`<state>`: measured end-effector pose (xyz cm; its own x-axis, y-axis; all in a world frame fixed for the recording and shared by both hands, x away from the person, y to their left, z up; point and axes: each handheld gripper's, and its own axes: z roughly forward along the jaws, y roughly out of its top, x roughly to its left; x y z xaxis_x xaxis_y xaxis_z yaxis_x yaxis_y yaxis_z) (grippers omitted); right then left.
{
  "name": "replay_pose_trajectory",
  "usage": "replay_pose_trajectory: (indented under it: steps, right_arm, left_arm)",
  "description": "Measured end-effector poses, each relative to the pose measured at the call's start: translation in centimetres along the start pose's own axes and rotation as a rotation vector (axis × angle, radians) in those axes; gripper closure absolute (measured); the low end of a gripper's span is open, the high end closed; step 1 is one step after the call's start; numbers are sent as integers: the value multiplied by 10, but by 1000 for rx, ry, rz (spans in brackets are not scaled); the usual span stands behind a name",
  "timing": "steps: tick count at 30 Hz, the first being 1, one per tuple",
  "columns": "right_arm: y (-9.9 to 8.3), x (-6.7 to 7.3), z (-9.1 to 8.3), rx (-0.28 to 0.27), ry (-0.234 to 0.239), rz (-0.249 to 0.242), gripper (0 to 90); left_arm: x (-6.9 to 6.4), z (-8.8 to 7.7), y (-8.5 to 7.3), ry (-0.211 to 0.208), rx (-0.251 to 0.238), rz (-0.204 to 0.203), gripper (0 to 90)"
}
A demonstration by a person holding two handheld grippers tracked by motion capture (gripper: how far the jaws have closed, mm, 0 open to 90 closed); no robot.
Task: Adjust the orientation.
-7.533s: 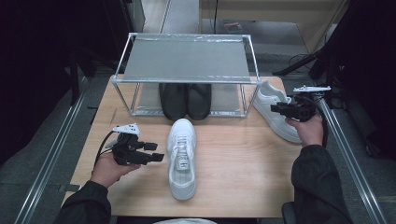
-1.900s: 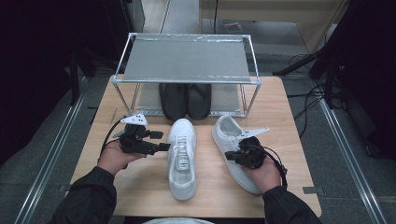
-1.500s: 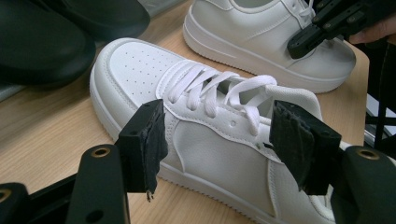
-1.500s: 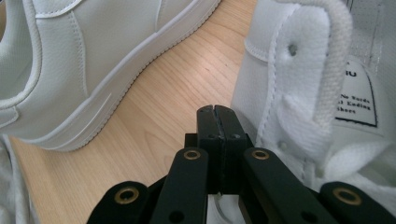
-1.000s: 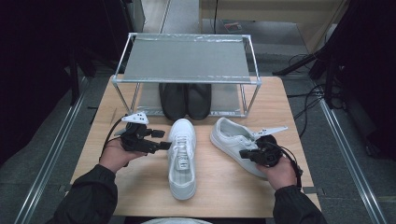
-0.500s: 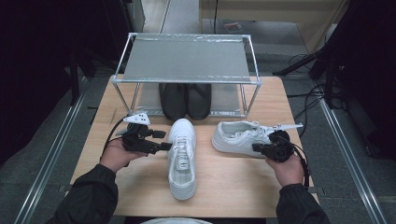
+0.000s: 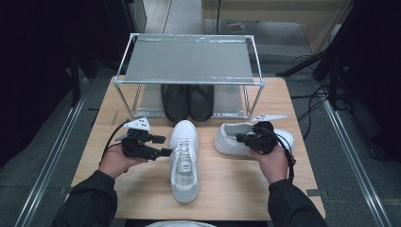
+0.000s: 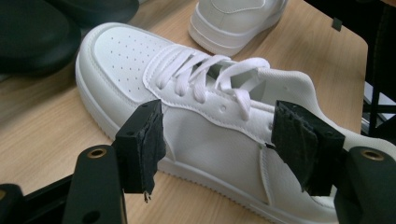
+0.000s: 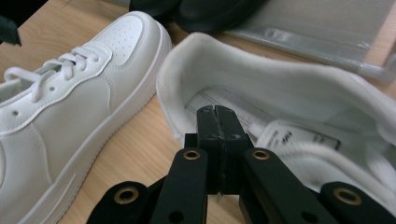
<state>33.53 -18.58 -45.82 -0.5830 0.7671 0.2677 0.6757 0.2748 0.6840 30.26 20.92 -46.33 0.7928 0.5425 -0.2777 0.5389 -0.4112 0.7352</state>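
On the table (image 7: 227, 189), the right gripper (image 7: 248, 138) pinches the second sneaker's (image 7: 231, 142) collar to steer it, while the left gripper (image 7: 160, 145), jaws apart, flanks the laced sneaker (image 7: 183, 161), likely to steady it.

Even overhead light on the counter (image 7: 227, 189); surroundings fall to near black. Soft shadow under the rack (image 7: 189, 61), black shoes (image 7: 188, 100) there lose detail. High view soft, low-res. Gripper views sharper, w/ mild edge stretch; near tongs slightly blurred. White sneaker (image 8: 210, 126) bright, maybe a bit blown out.
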Motion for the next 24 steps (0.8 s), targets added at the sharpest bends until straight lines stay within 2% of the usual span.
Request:
replay_pose_trajectory:
  steps: [7,12,17,19,24]
  right_arm:
    - [11,3,21,34,14,-32,900]
    - [15,5,31,65,4,-50,900]
    - [16,6,38,87,3,-70,900]
    - [15,6,39,91,2,-55,900]
    - [10,9,38,81,-3,-77,900]
  left_arm:
    - [-6,-12,-13,32,-9,-23,341]
    - [-6,-22,-22,56,-25,-49,341]
    - [-6,-26,-26,72,-34,-61,341]
    - [-6,-27,-26,71,-38,-65,340]
    - [-4,-25,-25,62,-36,-66,334]
